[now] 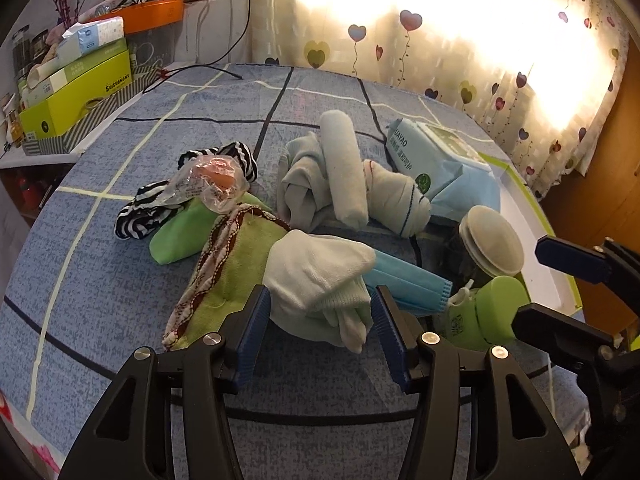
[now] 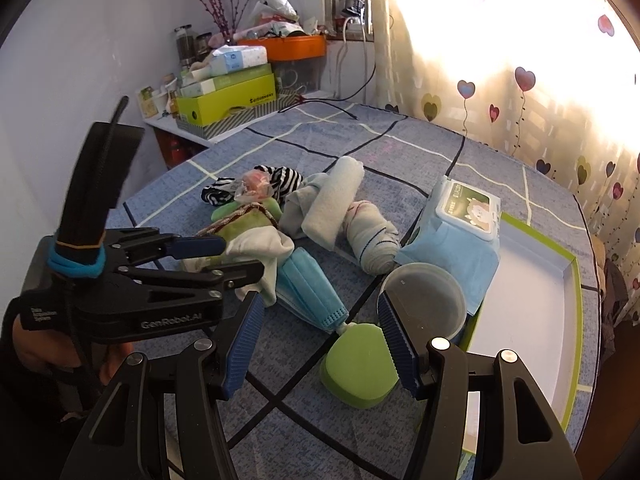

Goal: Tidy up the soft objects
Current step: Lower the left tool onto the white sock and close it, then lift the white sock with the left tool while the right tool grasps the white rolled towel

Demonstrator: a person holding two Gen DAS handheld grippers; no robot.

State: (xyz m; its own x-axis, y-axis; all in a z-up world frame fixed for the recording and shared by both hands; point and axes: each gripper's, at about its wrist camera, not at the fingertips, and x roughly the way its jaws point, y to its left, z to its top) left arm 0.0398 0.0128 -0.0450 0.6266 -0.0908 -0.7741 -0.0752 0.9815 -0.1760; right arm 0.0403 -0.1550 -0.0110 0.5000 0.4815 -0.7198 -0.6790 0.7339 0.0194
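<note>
The left claw (image 1: 320, 312) sits spread wide around the pale rolled sock (image 1: 320, 280), one blue pad on each side; from this angle it is hard to say whether the pads touch the fabric. That sock lies on the blue checked bed (image 1: 120, 160), resting against the green towel (image 1: 236, 264) and the blue face mask (image 1: 408, 284). Over on the other side, the right claw (image 2: 320, 336) hangs spread as well, its right pad just beside the green case (image 2: 360, 372) and the round-lidded jar (image 2: 424, 296). Behind them lie the wet-wipes pack (image 2: 460, 232), the rolled grey socks (image 2: 332, 204) and the striped cloth (image 2: 280, 178). The white tray with green rim (image 2: 572, 280) sits at the right.
</note>
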